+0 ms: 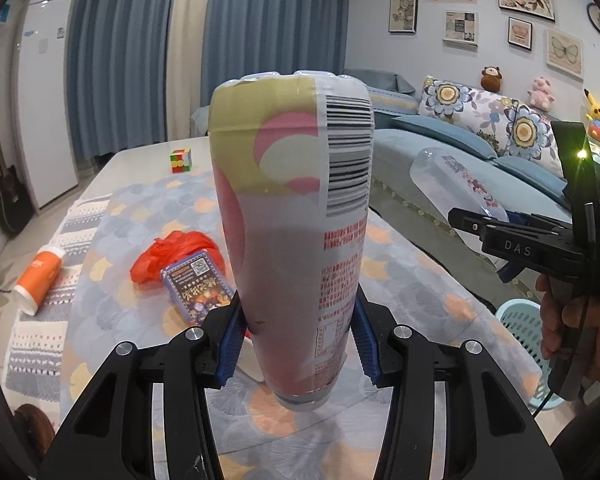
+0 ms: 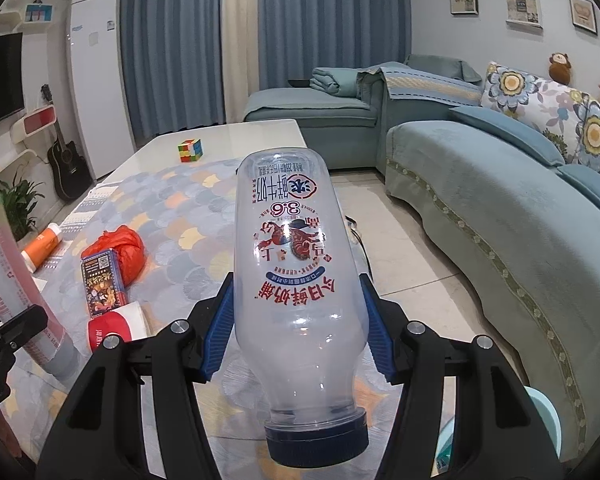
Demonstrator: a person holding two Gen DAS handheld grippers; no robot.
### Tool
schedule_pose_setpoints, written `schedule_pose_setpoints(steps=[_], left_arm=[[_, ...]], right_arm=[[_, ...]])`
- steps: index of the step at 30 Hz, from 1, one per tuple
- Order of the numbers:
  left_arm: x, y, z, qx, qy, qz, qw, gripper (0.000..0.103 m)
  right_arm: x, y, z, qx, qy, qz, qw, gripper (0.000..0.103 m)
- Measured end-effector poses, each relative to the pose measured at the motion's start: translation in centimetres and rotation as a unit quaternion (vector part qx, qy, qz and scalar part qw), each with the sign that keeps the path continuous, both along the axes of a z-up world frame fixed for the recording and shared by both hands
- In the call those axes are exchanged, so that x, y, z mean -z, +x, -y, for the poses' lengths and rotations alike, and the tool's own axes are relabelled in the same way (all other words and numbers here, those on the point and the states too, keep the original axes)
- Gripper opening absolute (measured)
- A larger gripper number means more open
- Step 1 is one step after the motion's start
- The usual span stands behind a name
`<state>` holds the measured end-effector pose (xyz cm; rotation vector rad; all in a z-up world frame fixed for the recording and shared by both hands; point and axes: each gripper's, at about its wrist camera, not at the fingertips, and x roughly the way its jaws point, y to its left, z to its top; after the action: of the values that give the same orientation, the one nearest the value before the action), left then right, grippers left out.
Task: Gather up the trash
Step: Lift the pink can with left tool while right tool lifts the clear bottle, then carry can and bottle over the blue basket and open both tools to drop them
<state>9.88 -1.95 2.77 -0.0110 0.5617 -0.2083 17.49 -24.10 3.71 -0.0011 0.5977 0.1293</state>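
Note:
My left gripper (image 1: 298, 344) is shut on a tall bottle with a pink and yellow label (image 1: 292, 216), held cap down above the table. My right gripper (image 2: 296, 332) is shut on a clear milk bottle with a dark blue cap (image 2: 296, 280), also cap down; it shows in the left wrist view (image 1: 456, 184) at the right, over a light blue basket (image 1: 520, 328). On the patterned tablecloth (image 1: 400, 280) lie a red plastic bag (image 1: 172, 256), a card box (image 1: 196, 292), an orange and white cup (image 1: 40, 276) and a red and white cup (image 2: 116, 326).
A colour cube (image 1: 181, 161) sits at the table's far end. A blue sofa (image 2: 500, 208) with flowered cushions runs along the right. A white fridge (image 2: 96, 80), a guitar (image 2: 66, 168) and a plant stand at the left, curtains behind.

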Motion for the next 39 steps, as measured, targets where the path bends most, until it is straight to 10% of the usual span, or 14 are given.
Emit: schedule_pose_setpoints(steps=[23,39], left_arm=[[0.0,-2.9,7.1,0.09,0.019,0.005,0.9958,0.046],[0.4,-4.7,20.9,0.258,-0.021,-0.012,0.9659,0.046]], right_arm=[[-0.3,-11.8,15.4,0.163,0.087,0.023,0.982,0.055],[3.0,-16.0,25.2,0.281,0.119,-0.02,0.952,0.055]])
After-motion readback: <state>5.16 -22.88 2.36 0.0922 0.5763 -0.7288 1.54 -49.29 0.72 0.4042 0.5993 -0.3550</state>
